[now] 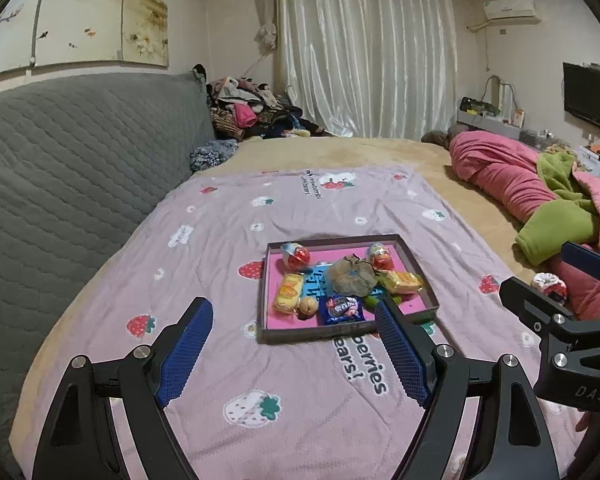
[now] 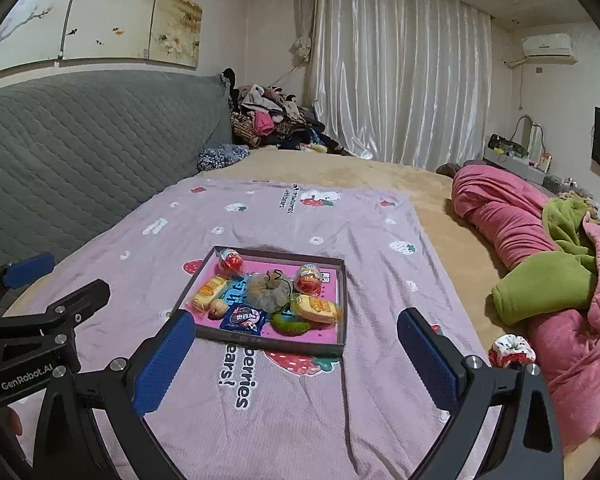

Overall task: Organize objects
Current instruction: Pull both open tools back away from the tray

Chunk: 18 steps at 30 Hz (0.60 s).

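Observation:
A shallow box with a pink floor lies on the lilac strawberry blanket. In it are two red toy eggs, two yellow snack packs, a blue cookie pack, a beige scrunchie, a green scrunchie and a small brown ball. A white-and-red scrunchie lies outside, right of the blanket. My left gripper is open and empty just before the box. My right gripper is open and empty near the box's front edge.
The blanket covers a tan bed. A grey quilted headboard runs along the left. A pink and green quilt is bunched at the right. A clothes pile sits at the far corner.

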{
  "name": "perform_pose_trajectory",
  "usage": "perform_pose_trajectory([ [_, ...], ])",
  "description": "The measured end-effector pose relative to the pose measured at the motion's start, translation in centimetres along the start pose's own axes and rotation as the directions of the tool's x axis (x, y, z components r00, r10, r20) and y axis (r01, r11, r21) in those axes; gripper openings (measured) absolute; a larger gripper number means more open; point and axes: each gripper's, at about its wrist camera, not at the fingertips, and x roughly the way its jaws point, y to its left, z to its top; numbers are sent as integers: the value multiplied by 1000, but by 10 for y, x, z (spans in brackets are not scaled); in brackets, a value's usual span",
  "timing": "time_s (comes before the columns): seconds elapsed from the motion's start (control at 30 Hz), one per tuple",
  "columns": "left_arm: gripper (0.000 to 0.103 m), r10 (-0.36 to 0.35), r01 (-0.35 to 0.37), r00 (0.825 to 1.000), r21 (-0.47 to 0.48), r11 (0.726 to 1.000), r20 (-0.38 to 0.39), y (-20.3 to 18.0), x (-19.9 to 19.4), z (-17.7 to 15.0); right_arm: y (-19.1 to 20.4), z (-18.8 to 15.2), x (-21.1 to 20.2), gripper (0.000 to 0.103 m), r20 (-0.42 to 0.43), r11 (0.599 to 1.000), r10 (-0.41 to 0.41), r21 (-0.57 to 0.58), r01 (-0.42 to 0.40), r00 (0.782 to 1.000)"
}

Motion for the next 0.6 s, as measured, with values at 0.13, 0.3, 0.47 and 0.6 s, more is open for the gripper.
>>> perform_pose_trajectory([
  [0.13,84,15,-15,1000,0,1000,2,0,-8,-7,0,-5,-10,102,3,1000,-1,4,1,1000],
  [0.3,84,9,-9,1000,-8,1000,0,-1,-16,-20,-1,-13,-19,102,4,1000,0,13,0,1000],
  [0.47,84,8,-8,1000,-7,1000,0,-4,-20,-27,0,-21,-25,102,0,1000,4,14,-4,1000],
  [0.6,84,7,-7,1000,-9,1000,-7,-6,-23,-32,2,-26,-30,102,-5,1000,1,9,-1,1000],
])
